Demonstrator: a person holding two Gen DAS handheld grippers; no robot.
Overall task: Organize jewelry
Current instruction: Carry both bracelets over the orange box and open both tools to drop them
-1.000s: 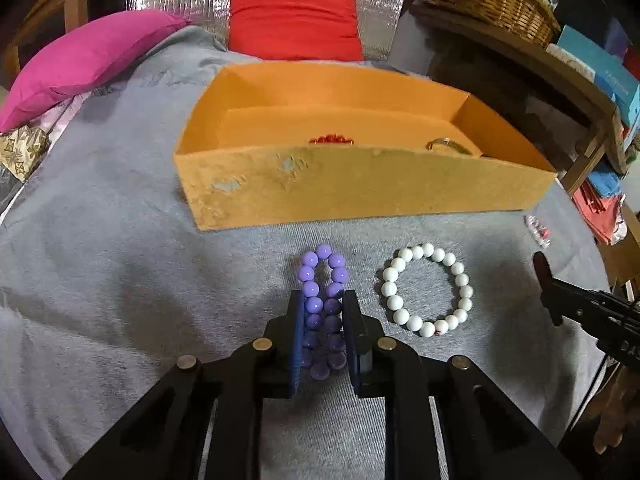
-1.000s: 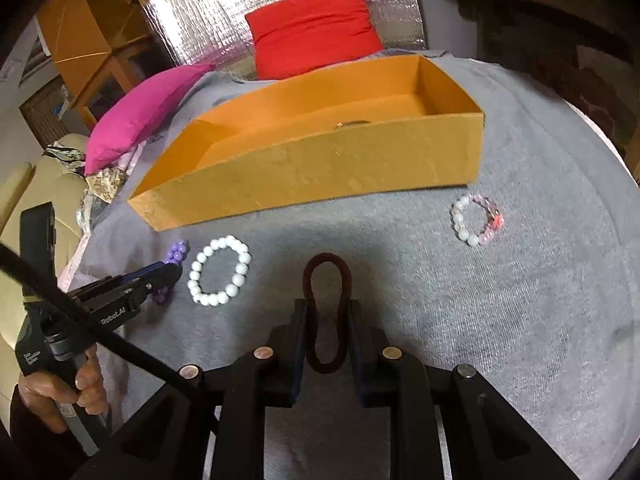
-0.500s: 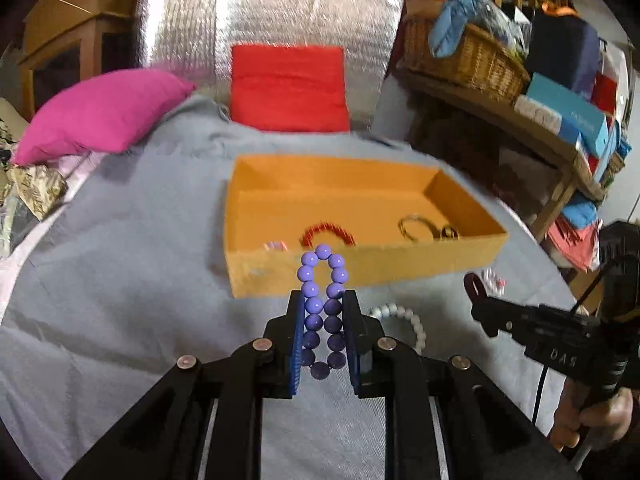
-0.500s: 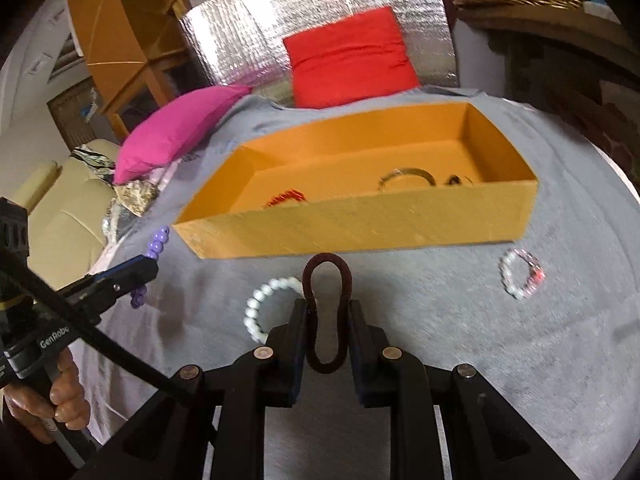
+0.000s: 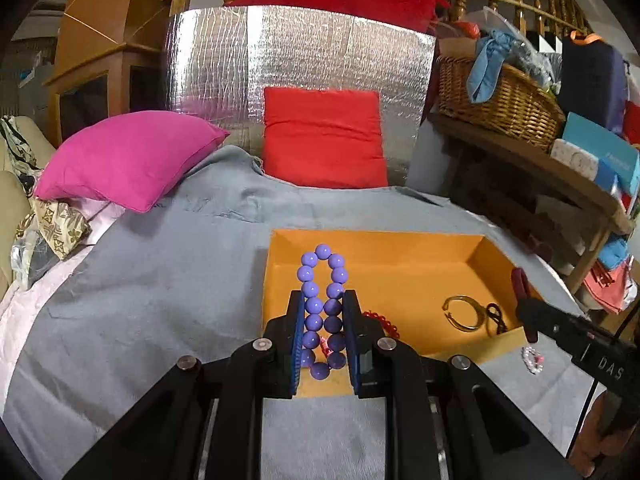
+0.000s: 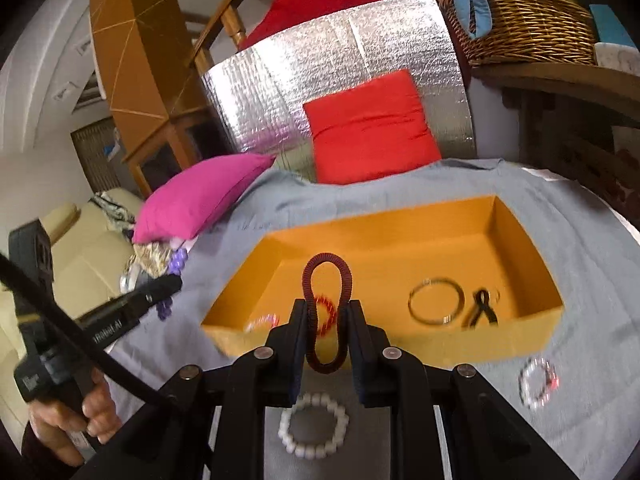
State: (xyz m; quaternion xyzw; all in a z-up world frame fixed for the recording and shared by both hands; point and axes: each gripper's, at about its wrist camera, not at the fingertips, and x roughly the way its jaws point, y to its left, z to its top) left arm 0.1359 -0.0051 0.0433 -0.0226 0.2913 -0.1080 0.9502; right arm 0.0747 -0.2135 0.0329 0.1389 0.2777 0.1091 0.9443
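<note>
My left gripper (image 5: 323,312) is shut on a purple bead bracelet (image 5: 322,276) and holds it in the air over the left end of the orange box (image 5: 436,356). My right gripper (image 6: 328,316) is shut on a dark red coiled hair tie (image 6: 326,276), raised over the box's (image 6: 520,344) near wall. Inside the box lie a red bead bracelet (image 6: 326,306), a gold bangle (image 6: 436,300) and a small black piece (image 6: 484,308). A white bead bracelet (image 6: 314,426) and a pale pink bracelet (image 6: 538,384) lie on the grey cloth in front of the box.
The grey cloth (image 5: 140,280) covers the surface. A pink cushion (image 5: 124,156) and a red cushion (image 5: 324,136) sit at the back against a silver foil panel. A wicker basket (image 5: 496,100) stands on a wooden shelf at the right.
Both grippers have lifted off the cloth with their pieces and moved forward over the box. The white bracelet stays on the cloth.
</note>
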